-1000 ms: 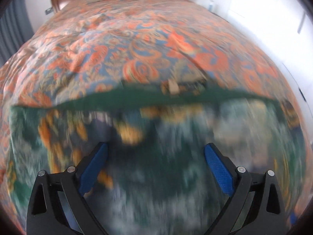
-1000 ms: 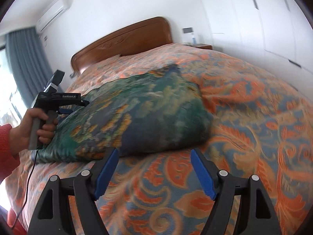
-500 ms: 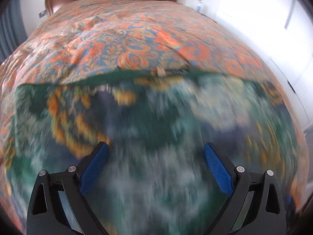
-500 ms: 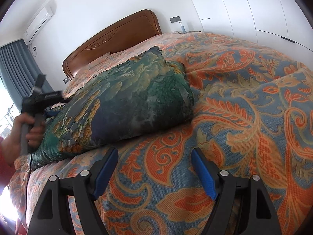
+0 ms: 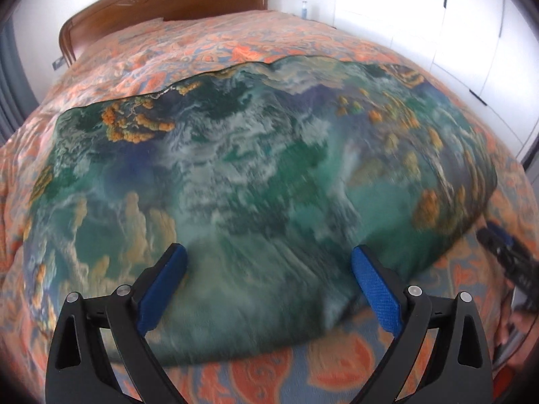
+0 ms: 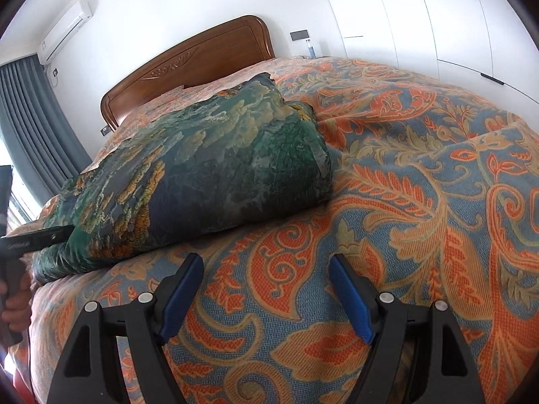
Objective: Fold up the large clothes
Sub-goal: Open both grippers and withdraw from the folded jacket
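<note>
The folded green garment [image 5: 256, 181] lies on the bedspread [image 6: 421, 202] with its long side running across, its near edge right in front of the left gripper [image 5: 269, 286], while the right gripper [image 6: 266, 296] sits off its right end, both with jaws apart and empty.

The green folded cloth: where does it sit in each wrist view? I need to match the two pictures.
Left wrist view: the green folded cloth fills the middle of the picture, directly ahead of the open left gripper.
Right wrist view: it lies left of centre, beyond the open right gripper, which is over bare bedspread.
Shared landmark: the wooden headboard, behind the cloth in both.
</note>
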A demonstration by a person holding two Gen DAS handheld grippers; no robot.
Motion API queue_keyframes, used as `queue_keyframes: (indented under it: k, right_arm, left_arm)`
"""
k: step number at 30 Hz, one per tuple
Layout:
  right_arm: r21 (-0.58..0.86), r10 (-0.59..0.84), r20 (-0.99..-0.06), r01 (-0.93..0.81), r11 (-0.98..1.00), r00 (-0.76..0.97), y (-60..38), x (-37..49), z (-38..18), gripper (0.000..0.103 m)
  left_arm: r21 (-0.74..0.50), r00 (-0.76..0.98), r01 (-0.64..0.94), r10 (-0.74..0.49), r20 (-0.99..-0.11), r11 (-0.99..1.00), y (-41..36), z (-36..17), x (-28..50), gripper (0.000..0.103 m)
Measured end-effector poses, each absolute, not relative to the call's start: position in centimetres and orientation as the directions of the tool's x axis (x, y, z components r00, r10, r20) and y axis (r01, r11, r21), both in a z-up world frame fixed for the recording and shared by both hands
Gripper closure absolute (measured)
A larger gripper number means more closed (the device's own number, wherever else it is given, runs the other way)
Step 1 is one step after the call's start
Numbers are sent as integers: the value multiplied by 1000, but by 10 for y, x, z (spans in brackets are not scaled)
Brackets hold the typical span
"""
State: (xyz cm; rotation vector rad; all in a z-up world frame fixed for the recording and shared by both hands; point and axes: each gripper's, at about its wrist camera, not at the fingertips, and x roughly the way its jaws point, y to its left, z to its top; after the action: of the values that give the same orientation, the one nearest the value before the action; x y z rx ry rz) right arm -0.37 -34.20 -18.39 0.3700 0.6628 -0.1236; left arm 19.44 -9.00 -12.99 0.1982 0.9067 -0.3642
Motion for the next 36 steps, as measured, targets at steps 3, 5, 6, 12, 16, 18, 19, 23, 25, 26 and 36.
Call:
queue_keyframes:
  k: [3, 5, 6, 12, 16, 18, 19, 23, 25, 26, 36]
  right_arm:
    - [284, -6, -627, 236, 929, 779, -341, 0, -188, 24]
    - [281, -10, -628, 239, 929, 778, -341, 3, -189, 24]
    - [281, -10, -629, 239, 929, 778, -340, 4, -190, 24]
    - [316, 17, -631, 237, 919, 776, -349, 8, -198, 23]
    - [313, 12, -630, 240, 919, 777, -347, 10, -199, 23]
    - [308, 8, -631, 241, 920, 775, -346, 11, -200, 23]
    - [306, 7, -632, 242, 921, 775, -347, 11, -200, 23]
    - [302, 5, -637, 244, 921, 771, -345, 12, -202, 23]
    - [301, 4, -639, 245, 922, 769, -345, 13, -202, 23]
    - [300, 3, -640, 246, 922, 769, -345, 14, -202, 23]
    - [378, 36, -631, 267, 886, 775, -353, 5, -187, 23]
  left_arm:
    - [32, 565, 395, -216, -796, 918, -87, -135, 182, 5]
    - [56, 572, 397, -200, -796, 916, -85, -138, 172, 5]
    - [77, 577, 402, -187, -795, 912, -85, -141, 165, 5]
    - [175, 611, 407, -125, -782, 896, -88, -156, 132, 5]
    - [76, 563, 364, -154, -812, 928, -78, -159, 133, 5]
    - [35, 551, 342, -170, -817, 939, -73, -158, 136, 5]
    - [31, 550, 338, -171, -817, 941, -71, -157, 137, 5]
    - [45, 557, 336, -159, -815, 941, -72, -156, 137, 5]
    - [51, 559, 337, -156, -814, 940, -72, -157, 136, 5]
    - [53, 559, 338, -155, -814, 940, -72, -157, 135, 5]
    - [-22, 598, 469, -335, -728, 883, -75, -107, 93, 6]
